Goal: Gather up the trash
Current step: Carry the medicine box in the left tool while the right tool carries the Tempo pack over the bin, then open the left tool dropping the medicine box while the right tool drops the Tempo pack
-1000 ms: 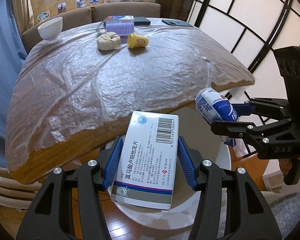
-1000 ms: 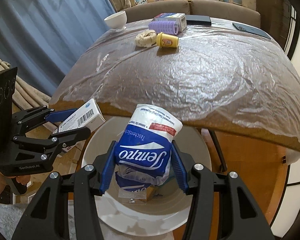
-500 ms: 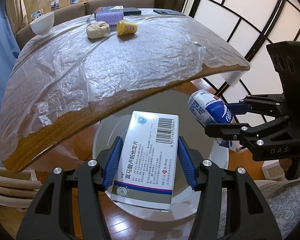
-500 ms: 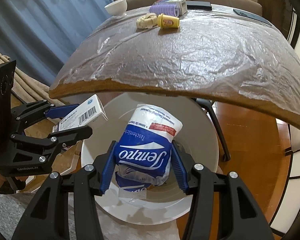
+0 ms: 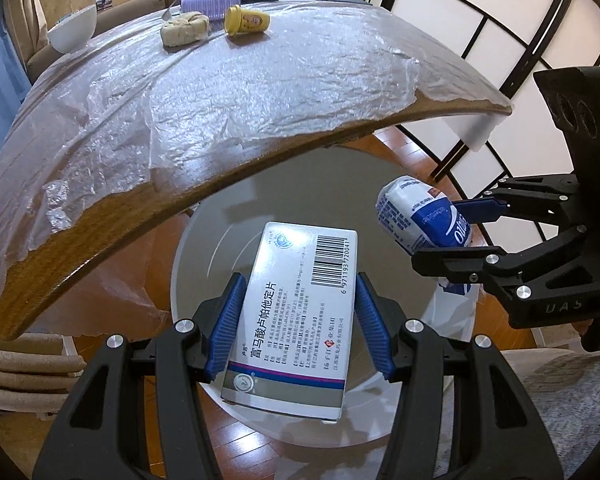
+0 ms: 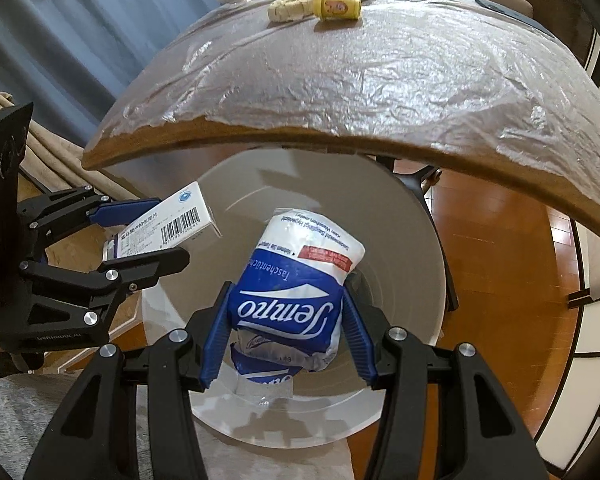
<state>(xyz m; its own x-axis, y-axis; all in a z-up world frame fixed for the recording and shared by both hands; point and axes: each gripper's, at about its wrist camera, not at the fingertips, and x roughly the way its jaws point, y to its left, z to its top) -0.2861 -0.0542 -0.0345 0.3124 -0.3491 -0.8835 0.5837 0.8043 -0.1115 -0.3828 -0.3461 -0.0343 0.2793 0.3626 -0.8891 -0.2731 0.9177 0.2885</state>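
My left gripper is shut on a white medicine box with a barcode and holds it over the open white trash bin. My right gripper is shut on a blue and white Tempo tissue pack and holds it over the same bin. In the left wrist view the right gripper holds the tissue pack at the bin's right rim. In the right wrist view the left gripper holds the box at the bin's left rim.
The bin stands on the wooden floor under the edge of a table covered in plastic film. At its far end lie a yellow cup, a beige lump, a white bowl and a purple roll. A sliding screen is at right.
Both grippers have moved down and forward below the table edge, over the bin's mouth, each still holding its item.
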